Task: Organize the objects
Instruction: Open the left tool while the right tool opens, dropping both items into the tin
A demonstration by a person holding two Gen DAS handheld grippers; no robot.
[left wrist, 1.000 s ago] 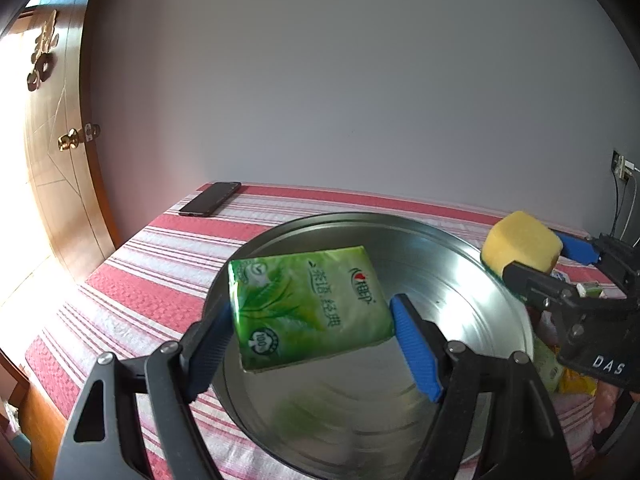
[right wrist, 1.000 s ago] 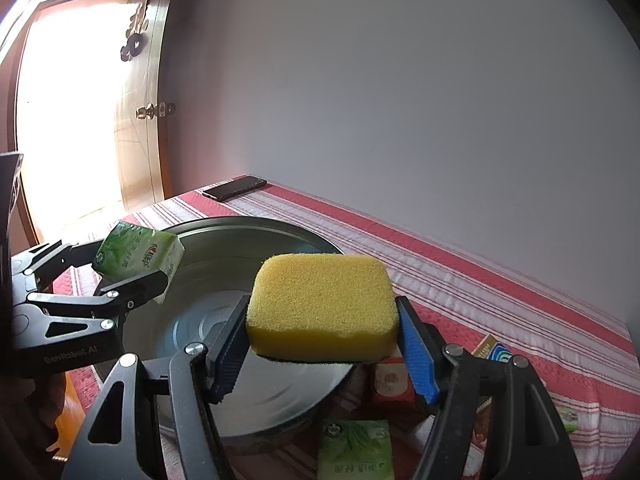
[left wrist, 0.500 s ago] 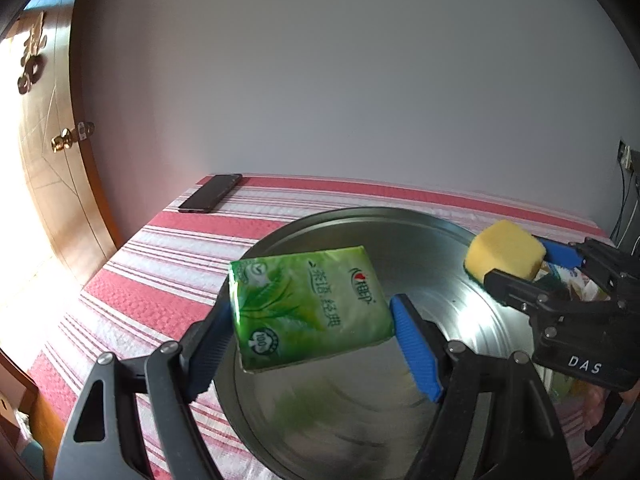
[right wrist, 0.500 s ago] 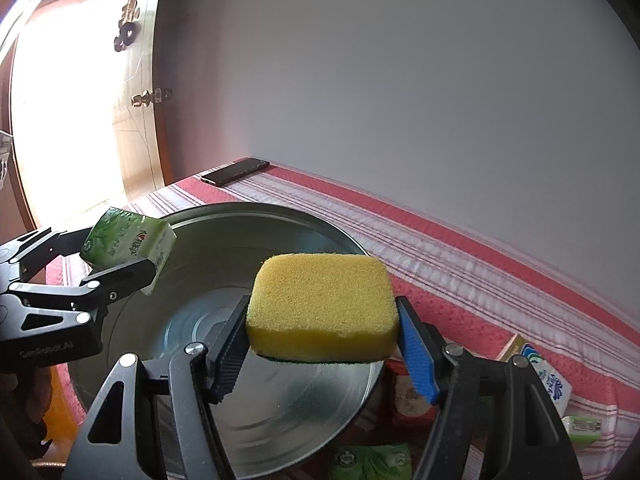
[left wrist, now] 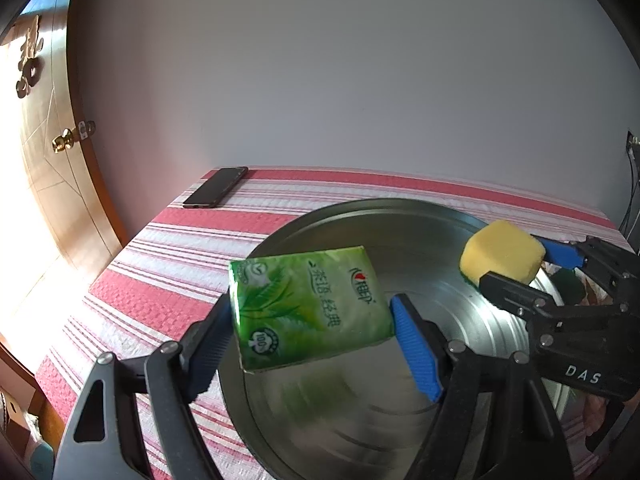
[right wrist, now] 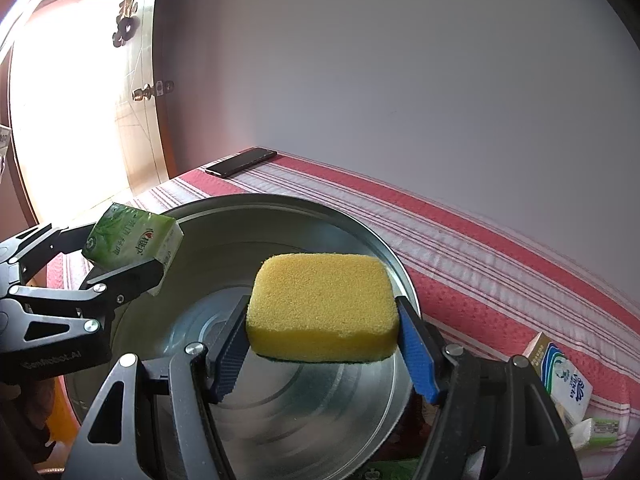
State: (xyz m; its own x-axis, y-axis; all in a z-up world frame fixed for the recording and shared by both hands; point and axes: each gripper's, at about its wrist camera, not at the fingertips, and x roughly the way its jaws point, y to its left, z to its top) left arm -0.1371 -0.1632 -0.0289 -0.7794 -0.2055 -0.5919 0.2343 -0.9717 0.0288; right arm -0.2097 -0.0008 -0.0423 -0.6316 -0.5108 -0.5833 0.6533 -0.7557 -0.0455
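Note:
My left gripper (left wrist: 312,344) is shut on a green tissue pack (left wrist: 308,304) and holds it in the air over the left part of a round metal basin (left wrist: 400,220). The right gripper (right wrist: 320,344) is shut on a yellow sponge (right wrist: 320,296), held above the same basin (right wrist: 360,232) near its right rim. In the left wrist view the sponge (left wrist: 502,254) and the right gripper (left wrist: 516,264) come in from the right. In the right wrist view the tissue pack (right wrist: 132,240) and the left gripper (right wrist: 120,256) show at the left.
The basin stands on a red-and-white striped cloth (left wrist: 168,280). A black phone (left wrist: 216,192) lies at the far corner by the wall. Small packets (right wrist: 564,380) lie on the cloth right of the basin. A wooden door (left wrist: 52,160) is at the left.
Both grippers have moved in over the basin with their loads. The sponge has come leftward and lower in the left wrist view; more of the basin's inside shows under it.

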